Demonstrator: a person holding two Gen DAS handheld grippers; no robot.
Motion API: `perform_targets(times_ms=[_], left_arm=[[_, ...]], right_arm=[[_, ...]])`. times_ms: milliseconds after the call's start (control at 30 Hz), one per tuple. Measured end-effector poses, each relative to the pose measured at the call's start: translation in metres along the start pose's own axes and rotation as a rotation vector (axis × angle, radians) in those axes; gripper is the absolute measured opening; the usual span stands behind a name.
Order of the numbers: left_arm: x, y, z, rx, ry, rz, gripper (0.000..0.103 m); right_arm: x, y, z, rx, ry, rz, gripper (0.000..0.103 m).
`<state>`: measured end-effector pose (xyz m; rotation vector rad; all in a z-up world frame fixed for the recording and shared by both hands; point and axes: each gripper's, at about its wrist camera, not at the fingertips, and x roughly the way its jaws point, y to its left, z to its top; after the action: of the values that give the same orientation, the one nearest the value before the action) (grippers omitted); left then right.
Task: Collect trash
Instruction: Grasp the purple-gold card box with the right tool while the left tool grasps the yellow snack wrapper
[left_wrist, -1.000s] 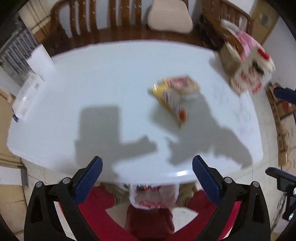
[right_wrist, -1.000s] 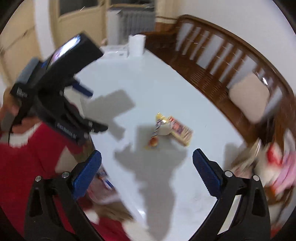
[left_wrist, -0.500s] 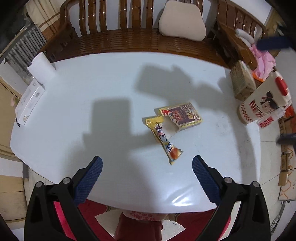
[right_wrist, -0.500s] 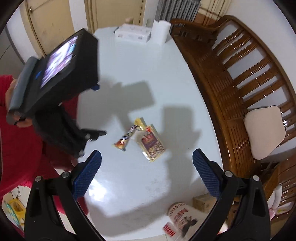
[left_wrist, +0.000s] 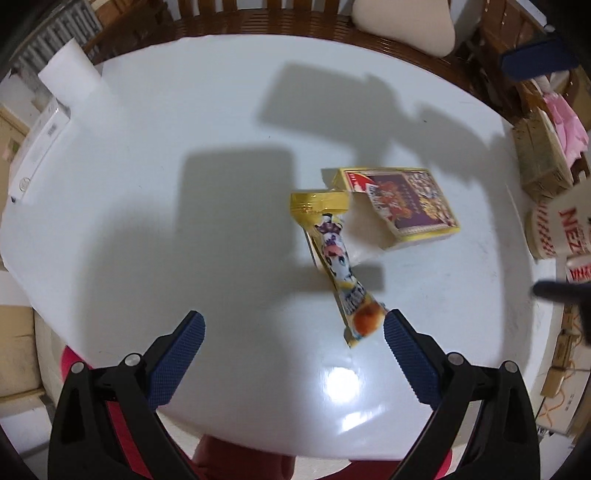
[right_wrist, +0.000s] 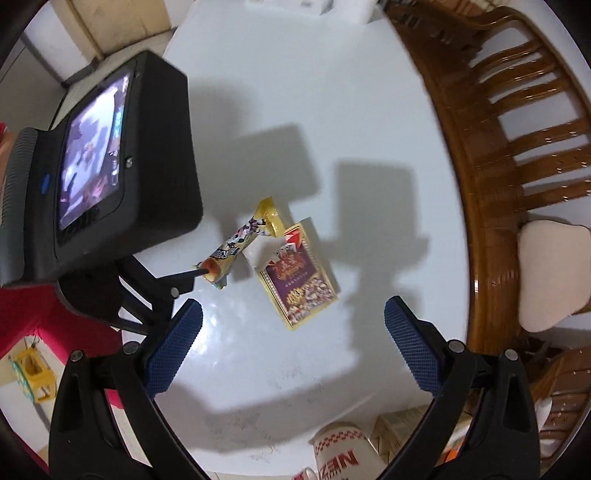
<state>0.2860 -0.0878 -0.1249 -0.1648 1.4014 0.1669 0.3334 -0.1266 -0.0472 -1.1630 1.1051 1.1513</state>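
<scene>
A long yellow snack wrapper (left_wrist: 338, 262) lies on the white table (left_wrist: 147, 206), with a flat yellow and purple box (left_wrist: 404, 201) and a white paper scrap (left_wrist: 364, 230) beside it. My left gripper (left_wrist: 293, 325) is open above the table's near edge, its right finger close to the wrapper's lower end. The right wrist view shows the wrapper (right_wrist: 240, 245), the box (right_wrist: 299, 275) and the left gripper's black body (right_wrist: 107, 177). My right gripper (right_wrist: 293, 325) is open and empty above the table, just short of the box.
A white and red paper cup (left_wrist: 554, 229) and a cardboard box (left_wrist: 543, 155) stand at the table's right edge. A paper roll (left_wrist: 70, 81) and a white box (left_wrist: 35, 155) sit at the far left. A wooden bench (right_wrist: 517, 155) with a cushion (right_wrist: 550, 273) curves round the table.
Both grippers have moved in over the table, closer to the wrapper and box, which now look larger. Both stay open.
</scene>
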Motion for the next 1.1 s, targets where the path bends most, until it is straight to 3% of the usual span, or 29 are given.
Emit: perform_targets(times_ms=[267, 433, 667, 800, 900, 1000, 1067, 1100], left_arm=[[0.026, 0.009, 0.002, -0.052, 0.024, -0.031, 0.096], [0.035, 0.016, 0.0, -0.051, 0.026, -0.111, 0.096], [0.039, 0.012, -0.005, 0.02, 0.007, -0.047, 0.094], [0.037, 0.01, -0.004, 0.028, -0.013, -0.001, 0.081], [0.034, 0.012, -0.006, 0.01, -0.026, 0.01, 0.065], [0.03, 0.017, -0.006, 0.014, -0.034, 0.01, 0.035], [0.028, 0.025, -0.004, 0.015, -0.028, 0.008, 0.022], [0.028, 0.027, -0.003, 0.016, -0.025, 0.002, 0.02]], right_arm=[[0.066, -0.006, 0.011, -0.045, 0.1, 0.042, 0.096], [0.091, -0.018, 0.014, -0.035, 0.111, 0.047, 0.088], [0.115, -0.025, 0.015, -0.008, 0.128, 0.089, 0.071], [0.112, -0.026, 0.012, 0.013, 0.116, 0.08, 0.069], [0.109, -0.028, 0.009, 0.053, 0.116, 0.068, 0.068], [0.106, -0.029, 0.008, 0.108, 0.119, 0.045, 0.067], [0.104, -0.029, 0.006, 0.142, 0.116, 0.021, 0.067], [0.102, -0.028, 0.005, 0.159, 0.113, 0.004, 0.067]])
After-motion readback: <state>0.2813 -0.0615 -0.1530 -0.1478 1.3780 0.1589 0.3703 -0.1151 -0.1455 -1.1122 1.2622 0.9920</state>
